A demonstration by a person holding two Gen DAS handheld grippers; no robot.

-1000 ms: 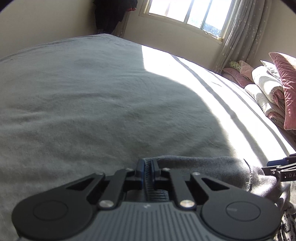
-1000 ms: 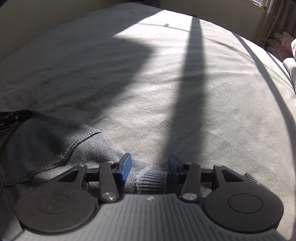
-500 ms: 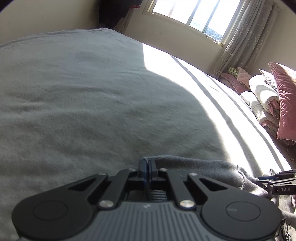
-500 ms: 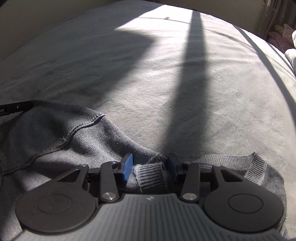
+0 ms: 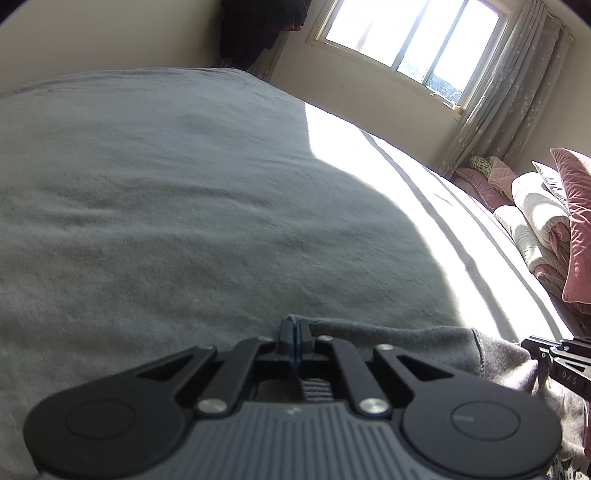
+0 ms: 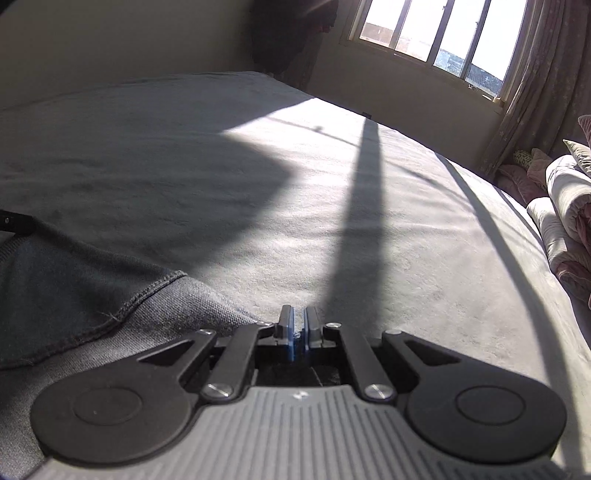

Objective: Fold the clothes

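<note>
A grey knit sweater [image 5: 406, 343] lies at the near edge of the bed [image 5: 184, 221]. My left gripper [image 5: 294, 328] is shut on its edge, and ribbed cloth shows just behind the pads. The right gripper's black tip [image 5: 561, 360] pokes in from the right over the same cloth. In the right wrist view the sweater [image 6: 92, 295] spreads to the left with a stitched seam. The jaws of my right gripper [image 6: 299, 325] are closing to a thin slit with a sliver of cloth pinched between them. The left gripper's tip [image 6: 14, 223] shows at the far left edge.
The grey bedspread [image 6: 406, 240] stretches far ahead, half in sunlight. Pink pillows and a folded white quilt [image 5: 543, 221] are piled at the right side. A window [image 5: 406, 37] with a curtain is in the far wall, and dark clothes [image 5: 258, 29] hang in the corner.
The right jaws went from wide apart around the ribbed hem to nearly together on it. Both views have tipped upward, showing more wall and window. The left gripper stayed shut on the cloth.
</note>
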